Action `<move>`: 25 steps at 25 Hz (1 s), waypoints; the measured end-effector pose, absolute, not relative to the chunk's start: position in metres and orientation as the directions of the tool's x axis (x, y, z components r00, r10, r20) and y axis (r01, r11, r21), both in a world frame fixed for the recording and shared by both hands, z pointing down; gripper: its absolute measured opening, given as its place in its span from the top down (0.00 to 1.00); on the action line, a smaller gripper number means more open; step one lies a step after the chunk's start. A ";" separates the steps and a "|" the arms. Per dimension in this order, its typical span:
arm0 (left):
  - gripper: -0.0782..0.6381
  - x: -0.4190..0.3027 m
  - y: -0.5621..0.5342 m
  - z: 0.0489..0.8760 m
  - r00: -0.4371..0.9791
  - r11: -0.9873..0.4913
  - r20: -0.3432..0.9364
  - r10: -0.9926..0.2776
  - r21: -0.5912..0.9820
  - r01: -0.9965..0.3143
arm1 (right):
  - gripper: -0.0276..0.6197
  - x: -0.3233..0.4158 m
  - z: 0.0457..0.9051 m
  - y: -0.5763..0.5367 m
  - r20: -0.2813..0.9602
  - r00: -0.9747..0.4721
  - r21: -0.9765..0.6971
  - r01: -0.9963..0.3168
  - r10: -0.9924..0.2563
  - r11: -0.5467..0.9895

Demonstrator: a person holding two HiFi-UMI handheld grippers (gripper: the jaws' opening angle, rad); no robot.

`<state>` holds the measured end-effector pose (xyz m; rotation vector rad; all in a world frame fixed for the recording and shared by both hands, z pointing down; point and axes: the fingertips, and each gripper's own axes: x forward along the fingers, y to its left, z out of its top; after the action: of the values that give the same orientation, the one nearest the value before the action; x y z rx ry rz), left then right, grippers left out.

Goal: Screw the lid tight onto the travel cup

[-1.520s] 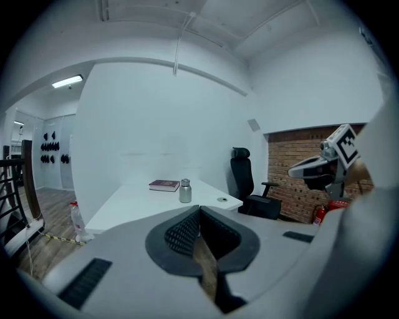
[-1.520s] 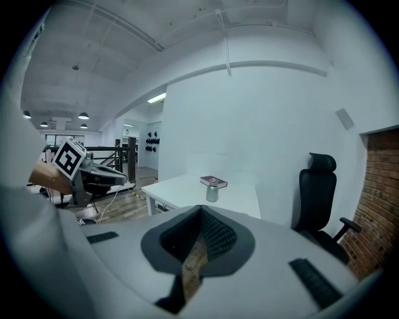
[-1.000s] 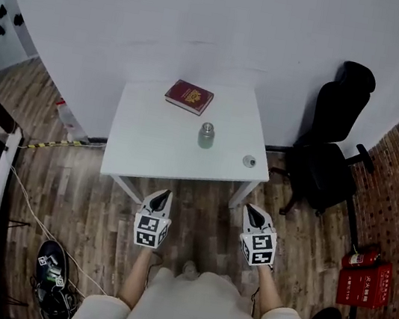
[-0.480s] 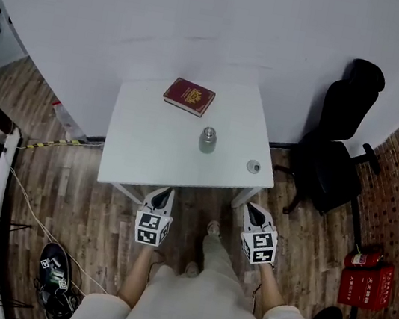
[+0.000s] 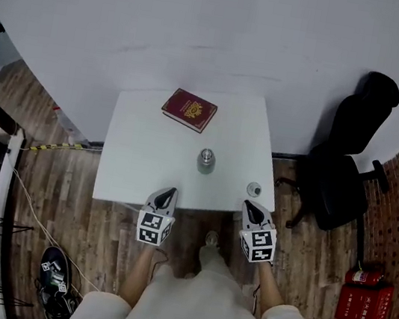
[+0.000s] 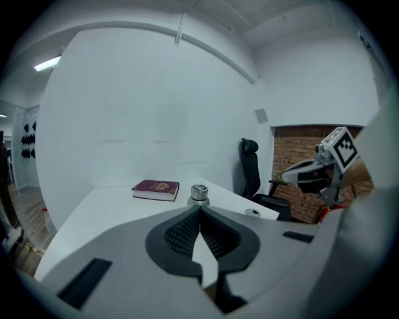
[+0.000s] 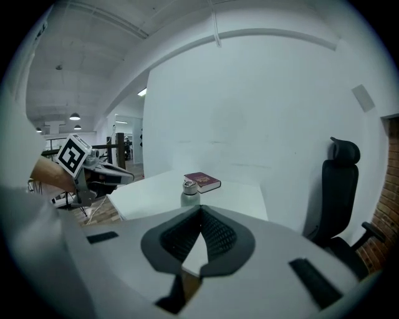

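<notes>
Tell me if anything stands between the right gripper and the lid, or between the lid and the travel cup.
Nothing visible does. The lid lies just ahead of the right gripper, with bare table from it to the travel cup. The book lies beyond the cup.

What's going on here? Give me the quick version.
A person stands at the near edge of a white table, holding a gripper in each hand. The left gripper and the right gripper are both shut and empty, poised at that edge and touching nothing. The travel cup stands mid-table, what looks like its lid lies apart near the right front corner, and a dark red book lies at the back. Screwing the lid on has not yet begun.
</notes>
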<state>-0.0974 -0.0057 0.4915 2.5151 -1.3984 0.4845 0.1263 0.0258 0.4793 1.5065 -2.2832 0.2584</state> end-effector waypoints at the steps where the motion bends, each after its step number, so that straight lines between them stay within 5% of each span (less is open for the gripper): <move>1: 0.88 -0.096 -0.014 0.493 0.488 -0.518 0.393 -0.779 0.035 -0.855 | 0.96 0.128 0.480 0.015 0.419 -0.351 0.058 -0.910 -0.837 0.411; 25: 0.88 -0.090 -0.128 0.529 0.394 -0.435 0.477 -0.786 0.027 -0.900 | 0.96 0.111 0.517 -0.133 0.465 -0.523 -0.029 -0.815 -0.714 0.579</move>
<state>-0.0905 -0.1282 0.5290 2.3736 -1.4786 0.5820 0.1112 -0.1330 0.5168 1.2323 -2.4071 0.3407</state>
